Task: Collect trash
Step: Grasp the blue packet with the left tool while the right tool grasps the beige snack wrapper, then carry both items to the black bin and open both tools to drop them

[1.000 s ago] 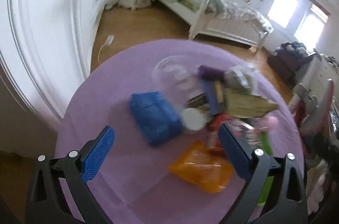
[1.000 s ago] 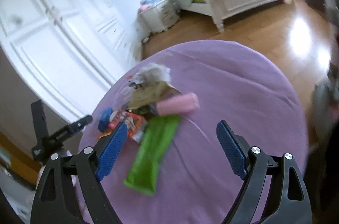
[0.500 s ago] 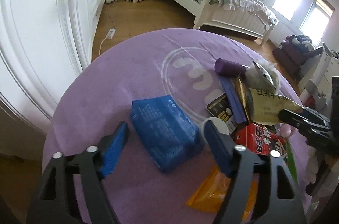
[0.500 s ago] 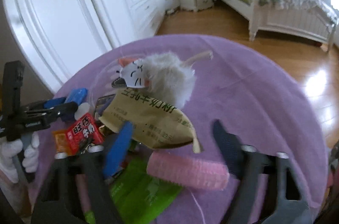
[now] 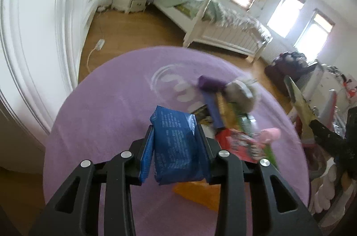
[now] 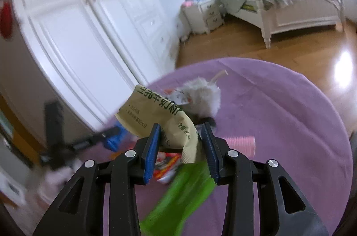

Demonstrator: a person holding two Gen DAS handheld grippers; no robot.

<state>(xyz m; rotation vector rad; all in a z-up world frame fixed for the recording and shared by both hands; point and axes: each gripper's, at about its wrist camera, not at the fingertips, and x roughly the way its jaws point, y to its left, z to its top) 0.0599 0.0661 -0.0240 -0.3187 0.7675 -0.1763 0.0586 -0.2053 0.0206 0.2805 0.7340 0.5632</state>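
Purple rug; tan packet bears unreadable Chinese print.

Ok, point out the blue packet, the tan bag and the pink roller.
blue packet (image 5: 178, 146), left wrist view, middle of its printed face.
tan bag (image 6: 154, 113), right wrist view, middle of its printed front.
pink roller (image 6: 242, 143), right wrist view, ribbed side.

The round purple rug looks like matt, short-piled cloth. The blue crinkled packet is glossy plastic film. The tan paper-like snack bag looks matt and creased. The grey-white plush toy is fluffy. The green wrapper shines like plastic. The brown wooden floor is polished and reflective.
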